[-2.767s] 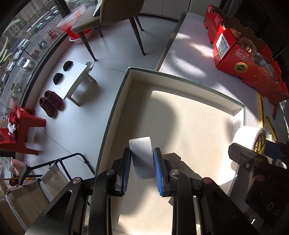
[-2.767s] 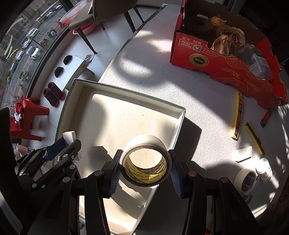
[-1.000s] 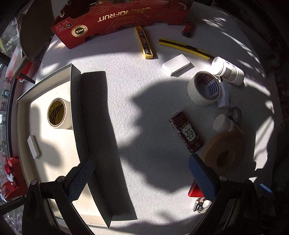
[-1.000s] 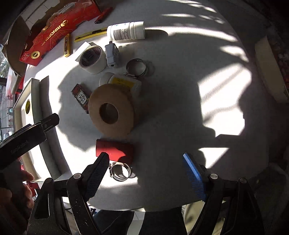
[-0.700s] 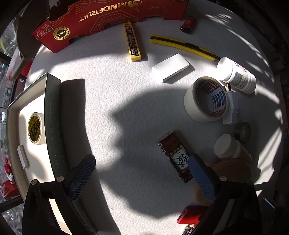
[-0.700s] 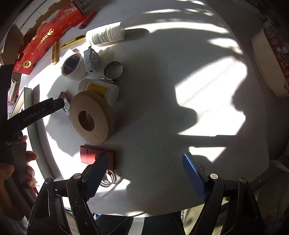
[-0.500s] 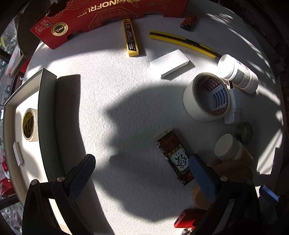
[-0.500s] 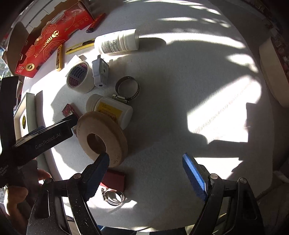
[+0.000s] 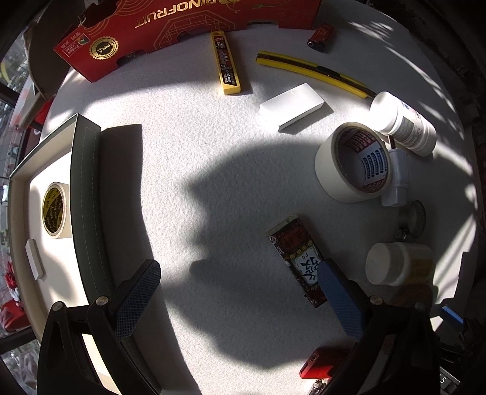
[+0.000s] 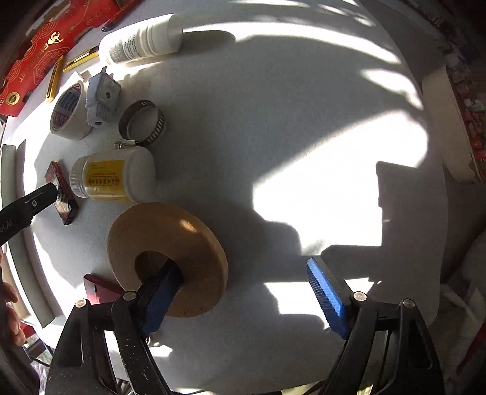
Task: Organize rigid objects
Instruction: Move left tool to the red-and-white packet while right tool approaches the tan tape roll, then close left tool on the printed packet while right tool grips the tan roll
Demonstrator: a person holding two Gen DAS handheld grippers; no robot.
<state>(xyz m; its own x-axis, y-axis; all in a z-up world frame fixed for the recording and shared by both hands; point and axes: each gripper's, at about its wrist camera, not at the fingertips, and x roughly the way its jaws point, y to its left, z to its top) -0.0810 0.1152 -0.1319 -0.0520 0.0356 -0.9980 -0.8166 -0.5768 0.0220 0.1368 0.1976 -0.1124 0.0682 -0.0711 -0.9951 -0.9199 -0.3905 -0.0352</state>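
Note:
My right gripper [image 10: 243,294] is open, low over a wide brown tape roll [image 10: 194,243] lying flat on the white table. Its left finger [image 10: 161,291] reaches into the roll's hole, so the roll's right-hand wall lies between the jaws; the pads do not press it. My left gripper [image 9: 237,291] is open above the table, nothing between its jaws. Its right finger [image 9: 337,294] is next to a dark red patterned box [image 9: 293,249]. The cream tray [image 9: 86,194] at the left holds a yellow-cored tape roll [image 9: 54,209] and a white block [image 9: 33,258].
Loose on the table: white tape roll [image 9: 352,164], white bottle [image 9: 401,121], yellow-label jar [image 10: 112,176], hose clamp [image 10: 142,121], grey adapter [image 10: 101,97], white box [image 9: 294,104], yellow blade case [image 9: 226,63], yellow knife [image 9: 309,70], flat red item [image 10: 97,288]. Red fruit carton [image 9: 182,27] at the back.
My right gripper has come down onto the brown roll, and its left finger now sits in the hole. The left gripper has sunk a little, nearer the patterned box.

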